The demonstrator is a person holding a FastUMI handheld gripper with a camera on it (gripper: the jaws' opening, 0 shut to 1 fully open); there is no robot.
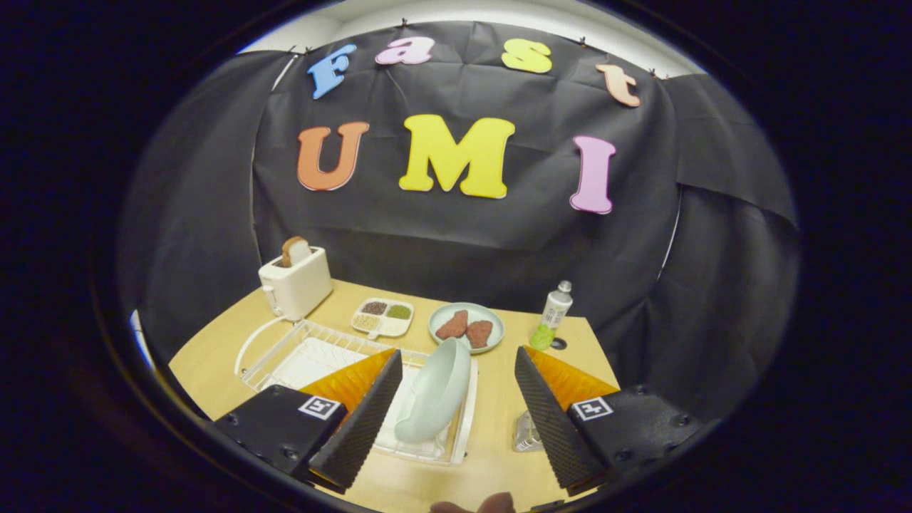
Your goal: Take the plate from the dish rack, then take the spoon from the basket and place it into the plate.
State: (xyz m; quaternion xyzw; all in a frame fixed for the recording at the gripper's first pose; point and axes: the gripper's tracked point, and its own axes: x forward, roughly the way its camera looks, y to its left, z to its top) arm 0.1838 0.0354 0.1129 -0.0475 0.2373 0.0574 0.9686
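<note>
A pale green plate [434, 390] stands on edge in the right end of the white wire dish rack [313, 354], leaning a little. My gripper [457, 369] is open, its fingers wide apart above the table. The plate sits between them, close to the left finger [367, 413] and untouched by either. A clear basket [527, 434] peeks out by the right finger [545, 413], mostly hidden behind it. I cannot make out the spoon.
Beyond the rack stand a white toaster [296, 285] with a slice of bread, a divided tray [382, 317] of grains, a plate [467, 326] with two brown pieces, and a small bottle [552, 315]. The wooden table [491, 420] ends near the bottom, where fingertips [474, 504] show.
</note>
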